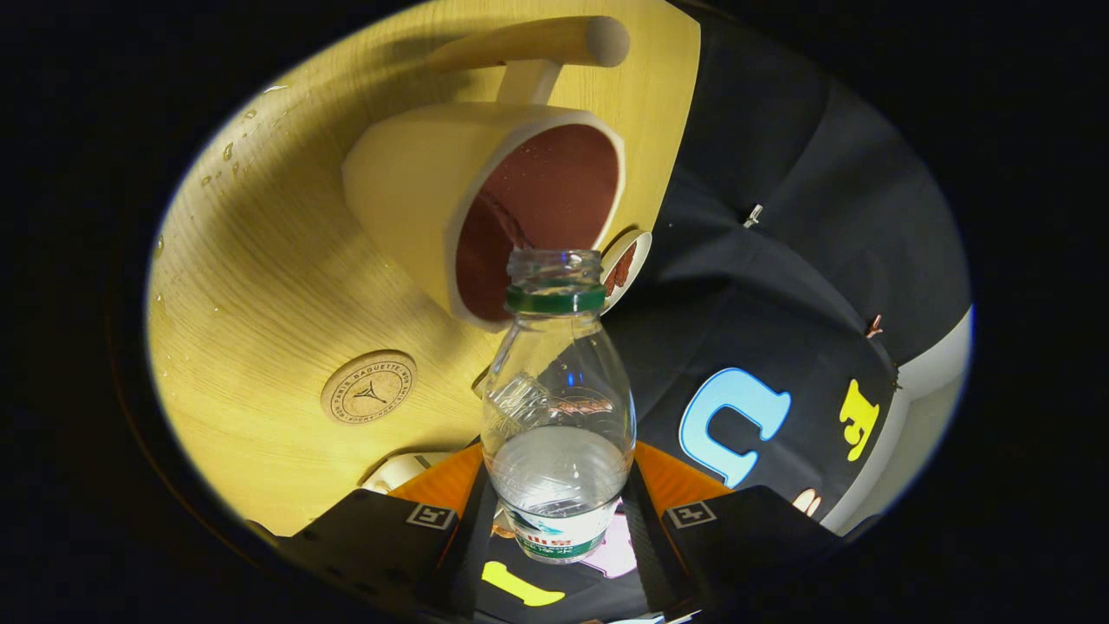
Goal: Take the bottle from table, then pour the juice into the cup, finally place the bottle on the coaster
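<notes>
A clear plastic bottle (pixel 557 407) with a green neck ring and no cap is held between my fingers, my gripper (pixel 559 520) shut on its lower body. The bottle is tipped, its open mouth right at the rim of a cream cup (pixel 433 186) with a dark red inside. The bottle holds some clear liquid near its base. A round cork coaster (pixel 368 386) lies flat on the yellow wooden table (pixel 251 260), to the left of the bottle and this side of the cup.
A wooden peg or handle (pixel 537 43) stands beyond the cup. A small round patterned disc (pixel 625 264) lies at the table's edge beside the cup. Water drops dot the table's far left. A white object (pixel 403 468) sits by my left finger.
</notes>
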